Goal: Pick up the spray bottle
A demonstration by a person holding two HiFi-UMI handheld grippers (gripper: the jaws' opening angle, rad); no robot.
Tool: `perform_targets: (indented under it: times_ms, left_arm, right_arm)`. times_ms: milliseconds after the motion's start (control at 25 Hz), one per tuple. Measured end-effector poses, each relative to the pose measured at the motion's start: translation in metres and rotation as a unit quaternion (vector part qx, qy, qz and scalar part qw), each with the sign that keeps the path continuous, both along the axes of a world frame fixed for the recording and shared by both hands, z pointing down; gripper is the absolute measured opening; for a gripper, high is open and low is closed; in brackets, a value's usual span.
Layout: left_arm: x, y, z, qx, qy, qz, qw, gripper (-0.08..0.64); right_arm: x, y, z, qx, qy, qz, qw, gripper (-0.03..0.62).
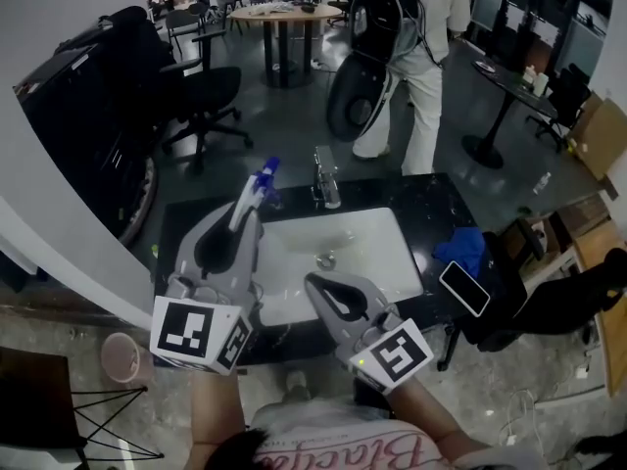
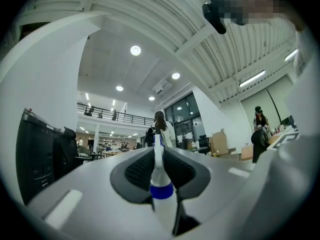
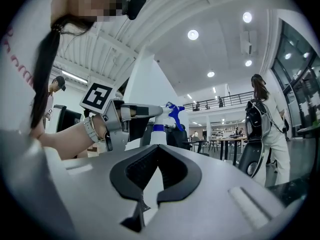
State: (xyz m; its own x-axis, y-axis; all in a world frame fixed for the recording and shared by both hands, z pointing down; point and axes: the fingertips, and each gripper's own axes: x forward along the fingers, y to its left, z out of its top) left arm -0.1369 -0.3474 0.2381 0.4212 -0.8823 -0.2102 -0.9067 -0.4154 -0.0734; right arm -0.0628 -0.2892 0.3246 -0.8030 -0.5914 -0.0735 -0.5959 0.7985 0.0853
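The spray bottle (image 1: 253, 196) is white with a blue trigger head and is held up above the left side of the counter. My left gripper (image 1: 242, 225) is shut on it. In the left gripper view the bottle's white neck and blue collar (image 2: 161, 189) stand pinched between the dark pads. The right gripper view shows the bottle (image 3: 159, 132) upright in the left gripper (image 3: 150, 112), ahead and to the left. My right gripper (image 1: 315, 286) hovers over the front edge of the basin; its jaws are shut and hold nothing (image 3: 157, 149).
A white sink basin (image 1: 387, 262) with a chrome faucet (image 1: 326, 178) is set in a black counter (image 1: 421, 199). On its right end lie a blue cloth (image 1: 463, 249) and a phone (image 1: 463, 288). Beyond stand a person with a backpack (image 1: 416, 62) and an office chair (image 1: 201, 101).
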Motion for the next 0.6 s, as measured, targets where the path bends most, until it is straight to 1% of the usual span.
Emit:
perform_targets:
  times_ms: [280,600]
  left_arm:
    - [0.0,0.014,-0.005,0.005,-0.001,-0.019,0.9998,0.06]
    - [-0.002,0.017,-0.009,0.006,-0.001,-0.021,0.9998,0.06]
  right_arm:
    - [0.002,0.01,0.001,0.004,0.006,-0.016,1.0,-0.002]
    - [0.004,0.008,-0.003,0.003,0.0,-0.003,1.0,0.0]
